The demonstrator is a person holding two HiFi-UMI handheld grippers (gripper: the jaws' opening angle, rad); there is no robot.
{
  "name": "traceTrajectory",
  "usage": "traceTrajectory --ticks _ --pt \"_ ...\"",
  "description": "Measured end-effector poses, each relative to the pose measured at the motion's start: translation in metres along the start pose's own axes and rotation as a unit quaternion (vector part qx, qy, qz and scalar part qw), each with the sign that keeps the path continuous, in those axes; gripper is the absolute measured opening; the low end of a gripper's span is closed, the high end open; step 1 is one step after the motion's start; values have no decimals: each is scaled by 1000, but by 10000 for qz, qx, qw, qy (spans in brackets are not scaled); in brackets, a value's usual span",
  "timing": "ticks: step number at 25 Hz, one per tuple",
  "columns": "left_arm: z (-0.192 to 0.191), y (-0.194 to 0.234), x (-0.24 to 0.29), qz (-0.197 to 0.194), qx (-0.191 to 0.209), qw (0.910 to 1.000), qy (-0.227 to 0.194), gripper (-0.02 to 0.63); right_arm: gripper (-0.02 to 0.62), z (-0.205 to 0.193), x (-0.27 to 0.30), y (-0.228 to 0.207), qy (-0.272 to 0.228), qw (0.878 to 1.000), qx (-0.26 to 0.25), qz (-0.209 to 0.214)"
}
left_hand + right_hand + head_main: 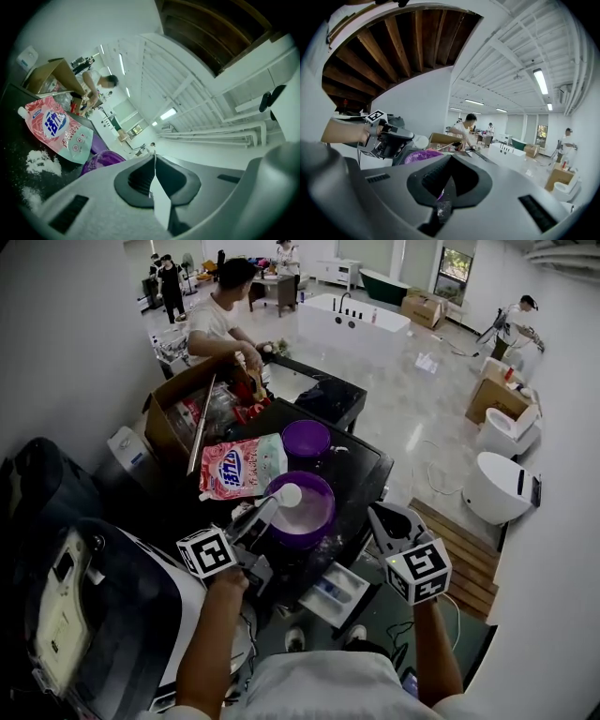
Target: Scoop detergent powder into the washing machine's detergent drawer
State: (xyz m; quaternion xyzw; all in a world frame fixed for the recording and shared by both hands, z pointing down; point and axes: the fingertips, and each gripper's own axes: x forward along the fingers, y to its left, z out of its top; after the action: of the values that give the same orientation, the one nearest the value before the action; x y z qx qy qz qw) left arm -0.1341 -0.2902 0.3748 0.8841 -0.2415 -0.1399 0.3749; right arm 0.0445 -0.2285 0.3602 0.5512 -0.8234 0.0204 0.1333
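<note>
From the head view, my left gripper [255,519] is angled up over the dark table, carrying a white scoop [287,494] whose bowl sits above the purple basin [328,498] of pale powder. That is the loading spot, so I judge the scoop is either filling or about to lift away. The detergent drawer [330,592] is pulled open near me, below the table's near edge and between my two arms, within easy swing of the basin. My right gripper [389,521] hangs off the table's right side, clear of that path. The pink detergent bag [242,468] lies flat just left of the basin, with a second purple container [307,439] beyond it.

In the left gripper view, the jaws are clamped on the scoop's thin white handle [161,206], which stands edge-on between the pads. I can't see the scoop's bowl from here. Loose powder [40,161] is scattered on the table to the left, near the bag, so spills are a real risk on the way to the drawer.

In the right gripper view, the jaws are pressed together and I can make out nothing held, only a dusting of powder where the pads meet. Past them I see the left gripper and the basin's rim.
</note>
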Motion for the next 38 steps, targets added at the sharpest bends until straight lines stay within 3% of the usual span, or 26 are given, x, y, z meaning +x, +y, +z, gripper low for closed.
traceTrajectory --ticks 4,10,18,23,29,35,38 --pt "-10 -16 -3 -262 -264 9992 111 14 -3 -6 -17 9 61 9997 26 -228" --pt "-38 -38 -3 -421 -67 9978 504 14 -3 -27 -54 16 181 9983 207 -505" --pt "-96 -68 2 -274 -136 9980 551 14 -3 -58 -89 5 305 9990 255 -209" --pt "-137 -72 4 12 -331 9986 420 14 -3 -83 -103 -2 432 9988 210 130" --pt "-173 -51 -6 639 -365 9968 305 14 -3 -111 -104 -5 557 9966 223 564" --pt "-210 -26 -12 1130 -665 9911 240 14 -3 -138 -94 2 675 9914 207 1105" --pt "-226 -10 -14 1483 -579 9869 268 14 -3 -153 -86 6 775 9882 175 1306"
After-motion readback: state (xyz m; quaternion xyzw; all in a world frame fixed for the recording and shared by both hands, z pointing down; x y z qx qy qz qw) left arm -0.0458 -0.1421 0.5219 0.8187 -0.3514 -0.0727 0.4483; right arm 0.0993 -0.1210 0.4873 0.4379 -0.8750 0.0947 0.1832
